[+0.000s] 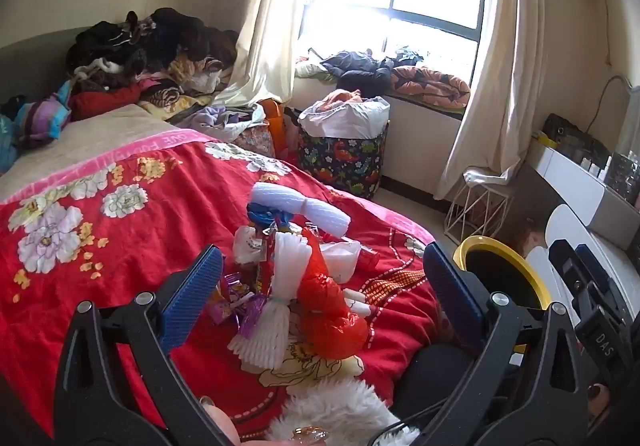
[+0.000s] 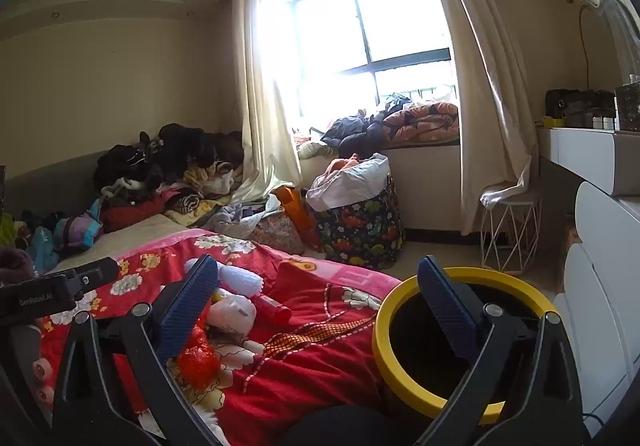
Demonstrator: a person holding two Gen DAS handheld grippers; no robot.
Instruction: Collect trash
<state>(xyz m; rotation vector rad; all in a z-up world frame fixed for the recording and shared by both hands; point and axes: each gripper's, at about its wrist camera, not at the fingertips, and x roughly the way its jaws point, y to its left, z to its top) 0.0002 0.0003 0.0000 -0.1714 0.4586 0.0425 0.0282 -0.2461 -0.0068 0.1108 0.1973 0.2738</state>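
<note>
A heap of trash lies on the red flowered blanket (image 1: 120, 246): white foam nets (image 1: 280, 286), a red plastic bag (image 1: 332, 310), purple wrappers (image 1: 236, 302), a blue piece (image 1: 264, 216) and a red tube (image 1: 368, 258). My left gripper (image 1: 320, 286) is open and empty, its jaws standing on either side of the heap, above it. A yellow-rimmed black bin (image 2: 452, 342) stands beside the bed, also in the left wrist view (image 1: 504, 274). My right gripper (image 2: 320, 306) is open and empty, its right finger (image 2: 444, 306) over the bin's mouth. The red bag (image 2: 198, 360) and tube (image 2: 276, 308) show there too.
Clothes are piled at the bed's head (image 1: 148, 50) and on the window sill (image 1: 396, 74). A patterned laundry basket (image 1: 344, 158) and a white wire stool (image 1: 476, 206) stand on the floor. A white dresser (image 2: 600, 286) is at the right. White fluffy fabric (image 1: 340, 414) lies at the near edge.
</note>
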